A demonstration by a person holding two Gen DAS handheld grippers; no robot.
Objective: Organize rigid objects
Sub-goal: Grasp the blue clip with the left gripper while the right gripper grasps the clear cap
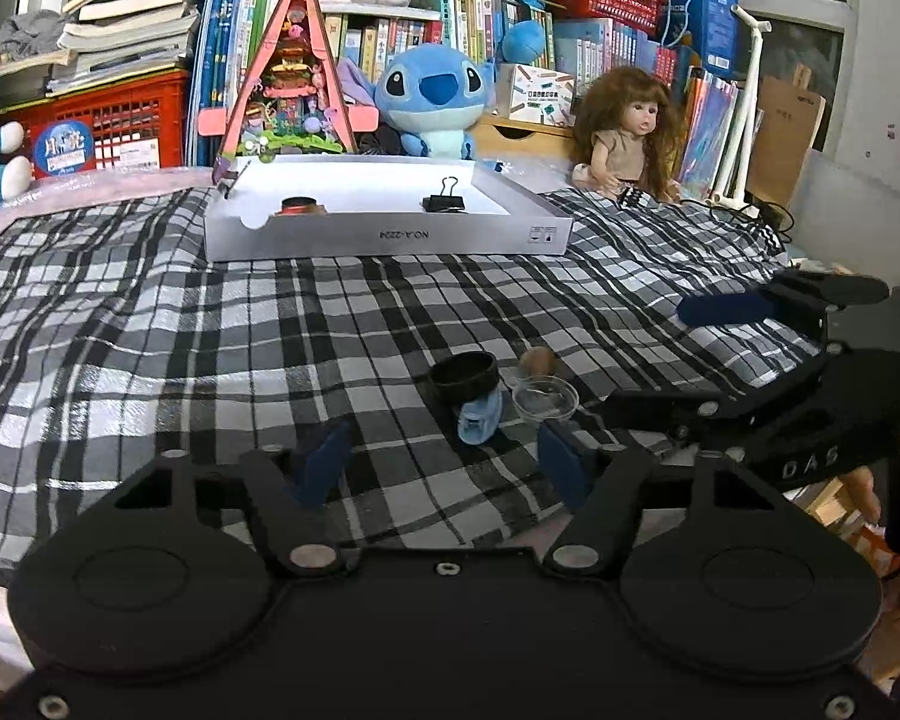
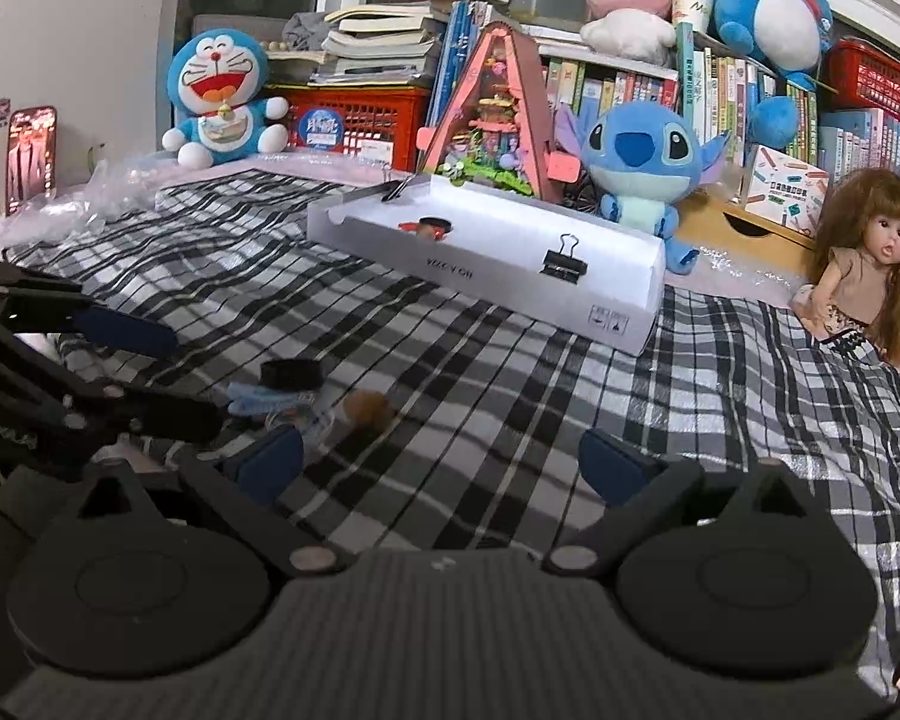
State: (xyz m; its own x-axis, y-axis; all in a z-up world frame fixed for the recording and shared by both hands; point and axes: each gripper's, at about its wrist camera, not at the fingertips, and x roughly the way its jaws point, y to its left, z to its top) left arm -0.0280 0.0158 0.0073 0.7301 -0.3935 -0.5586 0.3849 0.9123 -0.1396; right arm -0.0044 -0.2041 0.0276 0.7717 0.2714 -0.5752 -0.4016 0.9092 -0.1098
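Left wrist view: a small cluster lies on the checkered cloth (image 1: 210, 348) just ahead of the left gripper (image 1: 444, 468) — a black ring (image 1: 463, 377), a light blue clip (image 1: 480, 417), a clear cup (image 1: 545, 399) and a brown piece (image 1: 539, 362), close together. Left fingers (image 1: 324, 468) are spread apart, gripping nothing; the clip sits between and just beyond them. Farther off, a white box (image 1: 384, 234) holds a binder clip (image 1: 445, 199) and a round reddish item (image 1: 299, 206). Right wrist view: the right gripper (image 2: 441, 468) is spread wide and empty, the cluster to its left. Plush toys, a doll (image 2: 864, 276) and books stand behind.
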